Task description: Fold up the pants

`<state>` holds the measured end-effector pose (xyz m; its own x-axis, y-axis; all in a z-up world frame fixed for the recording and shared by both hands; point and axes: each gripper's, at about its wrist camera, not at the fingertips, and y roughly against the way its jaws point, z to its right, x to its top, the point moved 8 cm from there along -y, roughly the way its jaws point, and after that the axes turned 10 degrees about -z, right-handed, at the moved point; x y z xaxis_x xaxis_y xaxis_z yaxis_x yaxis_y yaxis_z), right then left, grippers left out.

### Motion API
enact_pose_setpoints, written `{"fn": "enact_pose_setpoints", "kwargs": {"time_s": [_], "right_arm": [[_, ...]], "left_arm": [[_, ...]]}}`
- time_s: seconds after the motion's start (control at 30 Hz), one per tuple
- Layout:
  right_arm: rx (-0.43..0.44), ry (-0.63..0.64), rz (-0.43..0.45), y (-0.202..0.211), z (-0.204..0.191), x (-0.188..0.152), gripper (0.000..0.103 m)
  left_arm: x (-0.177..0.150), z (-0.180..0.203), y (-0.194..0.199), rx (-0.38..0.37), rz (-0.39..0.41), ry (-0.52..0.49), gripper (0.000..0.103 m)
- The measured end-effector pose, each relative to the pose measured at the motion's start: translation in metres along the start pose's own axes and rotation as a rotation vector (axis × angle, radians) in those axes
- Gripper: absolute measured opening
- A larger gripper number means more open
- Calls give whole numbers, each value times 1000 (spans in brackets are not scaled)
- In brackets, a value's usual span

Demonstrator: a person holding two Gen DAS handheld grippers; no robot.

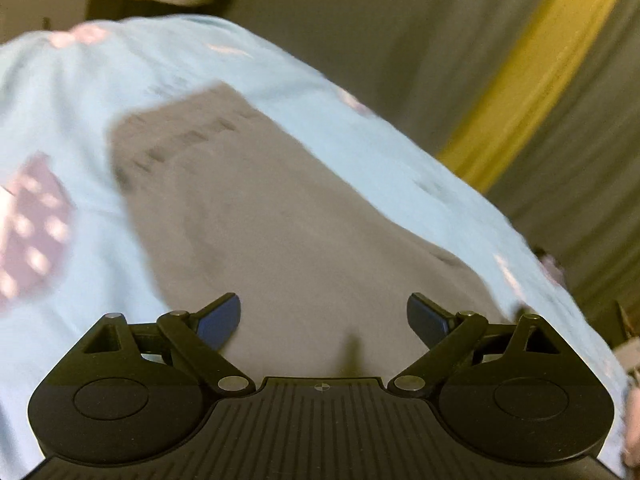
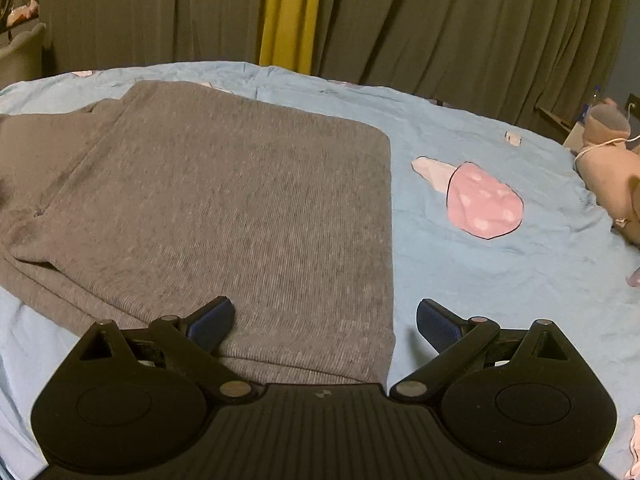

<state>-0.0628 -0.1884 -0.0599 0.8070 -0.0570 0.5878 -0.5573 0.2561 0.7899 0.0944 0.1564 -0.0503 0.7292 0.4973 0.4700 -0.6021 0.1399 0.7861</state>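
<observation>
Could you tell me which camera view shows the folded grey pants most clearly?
The right wrist view: the grey pants lie sharp on the blue bedsheet, with layered folds and a straight right edge visible. The left wrist view shows them only as a motion-blurred grey patch, edges smeared.

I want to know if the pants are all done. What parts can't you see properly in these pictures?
- Left wrist view: motion blur smears the grey knit pants and light blue printed bedsheet; folds unreadable.
- Right wrist view: the pants' left part is cut by the frame edge; their near edge hides behind the open right gripper.
- Pink plush toy is cut off at the right edge.
- Left gripper is open, holding nothing.
</observation>
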Motion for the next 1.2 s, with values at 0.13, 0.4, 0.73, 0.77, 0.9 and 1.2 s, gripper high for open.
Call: {"fn": "enact_pose_setpoints", "kwargs": {"time_s": [0.13, 0.4, 0.73, 0.77, 0.9, 1.2], "right_arm": [[28, -39, -20, -3, 4, -2, 99], [27, -63, -29, -8, 3, -2, 99], [15, -71, -25, -10, 3, -1, 99], [14, -70, -23, -11, 3, 0, 99], [15, -70, -24, -11, 4, 0, 99], [24, -79, 5, -3, 8, 4, 99]], "left_arm": [[25, -64, -5, -6, -3, 124, 81], [48, -114, -30, -177, -48, 305, 62], [57, -129, -44, -208, -78, 342, 53], [59, -129, -47, -205, -76, 343, 49], [65, -121, -46, -119, -33, 301, 27], [68, 26, 46, -81, 289, -228, 19]]}}
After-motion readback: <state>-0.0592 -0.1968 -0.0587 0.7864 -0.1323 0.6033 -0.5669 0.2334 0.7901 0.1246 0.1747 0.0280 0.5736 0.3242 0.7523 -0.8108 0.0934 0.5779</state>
